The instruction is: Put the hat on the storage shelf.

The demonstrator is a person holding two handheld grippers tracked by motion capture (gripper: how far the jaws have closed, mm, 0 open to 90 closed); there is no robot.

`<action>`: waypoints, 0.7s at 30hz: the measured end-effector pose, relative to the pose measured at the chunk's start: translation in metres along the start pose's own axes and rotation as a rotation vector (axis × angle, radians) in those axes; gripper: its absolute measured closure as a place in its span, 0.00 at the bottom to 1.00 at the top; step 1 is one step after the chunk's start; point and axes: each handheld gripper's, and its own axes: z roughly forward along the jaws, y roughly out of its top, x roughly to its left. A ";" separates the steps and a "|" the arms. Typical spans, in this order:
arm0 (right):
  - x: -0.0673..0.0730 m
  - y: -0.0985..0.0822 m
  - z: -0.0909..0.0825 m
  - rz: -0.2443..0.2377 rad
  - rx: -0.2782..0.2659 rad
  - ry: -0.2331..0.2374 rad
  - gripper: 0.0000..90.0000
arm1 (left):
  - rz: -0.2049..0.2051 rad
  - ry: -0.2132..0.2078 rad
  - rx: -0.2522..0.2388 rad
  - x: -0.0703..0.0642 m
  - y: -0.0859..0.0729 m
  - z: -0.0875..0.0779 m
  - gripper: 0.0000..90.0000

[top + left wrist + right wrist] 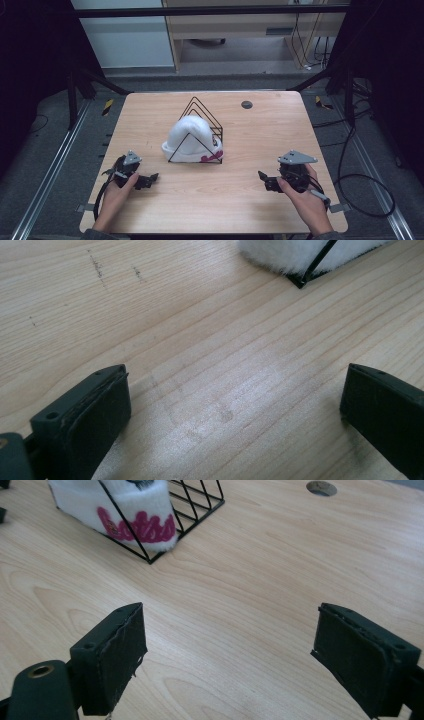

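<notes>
A white fluffy hat (189, 137) with pink lettering sits inside a black wire rack (204, 116) of triangular frames at the middle of the wooden table (260, 130). The hat (137, 517) and rack (197, 500) show at the top left of the right gripper view, and a corner of the hat (295, 255) at the top of the left gripper view. My left gripper (150, 179) rests low at the front left, open, nothing between its jaws. My right gripper (262, 177) sits at the front right, open and empty too. Both are well apart from the rack.
A round dark cable hole (246, 104) lies in the table's far right part. Black cables (360, 185) trail on the floor at the right. Metal frame rails (50, 165) flank the table, and shelving (240, 30) stands behind it.
</notes>
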 end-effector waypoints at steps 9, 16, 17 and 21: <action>-0.003 -0.025 0.026 0.024 0.068 -0.001 0.15 | -0.001 0.000 -0.001 0.000 0.000 0.000 0.00; -0.005 -0.033 0.042 0.057 0.107 0.017 0.14 | -0.002 0.001 0.000 -0.001 0.000 0.000 0.00; -0.006 -0.033 0.044 0.053 0.107 0.012 0.14 | -0.002 0.000 -0.001 -0.001 0.000 0.000 0.00; -0.008 -0.035 0.056 0.057 0.093 -0.027 0.15 | 0.000 -0.001 0.001 0.000 0.000 -0.001 0.00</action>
